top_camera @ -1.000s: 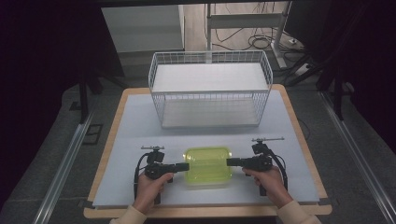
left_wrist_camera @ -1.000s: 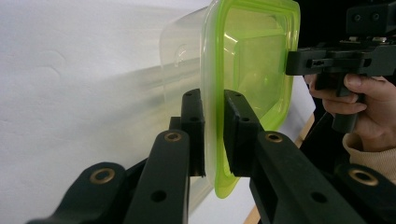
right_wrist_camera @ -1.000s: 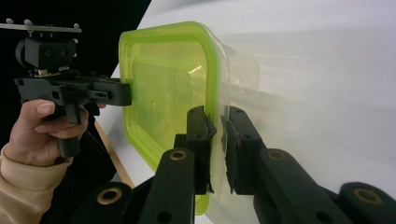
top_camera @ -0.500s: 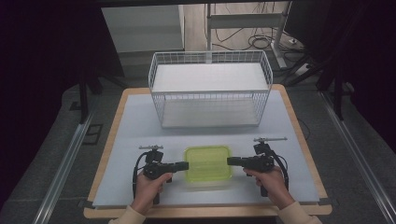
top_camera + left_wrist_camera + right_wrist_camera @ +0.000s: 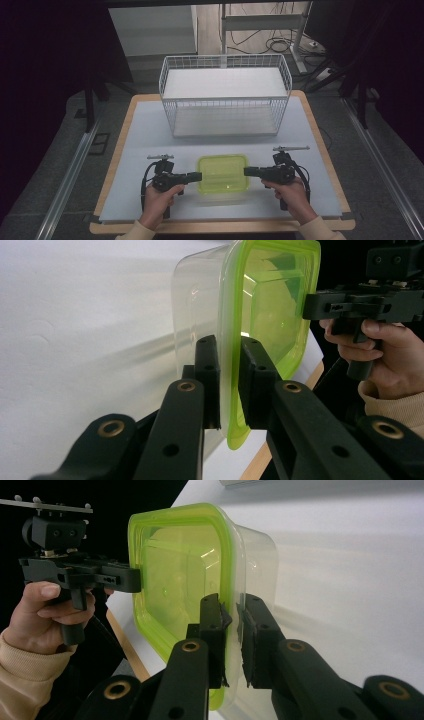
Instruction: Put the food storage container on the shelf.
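Note:
A clear plastic container with a lime-green lid sits low over the near middle of the white mat, held between the two grippers. My left gripper is shut on its left rim, and my right gripper is shut on its right rim. In the left gripper view the black jaws of the left gripper pinch the green lid edge of the container, with the other hand's gripper at the far side. The right gripper clamps the lid rim of the container in the same way.
A white wire basket with a white floor stands at the back middle of the table. The white mat covers the wooden tabletop, whose edge runs close under the hands. Dark floor, rails and cables surround the table.
Both grippers and the container between them have shifted slightly away from the person. The container now looks squarer and flatter from above. The grips are unchanged.

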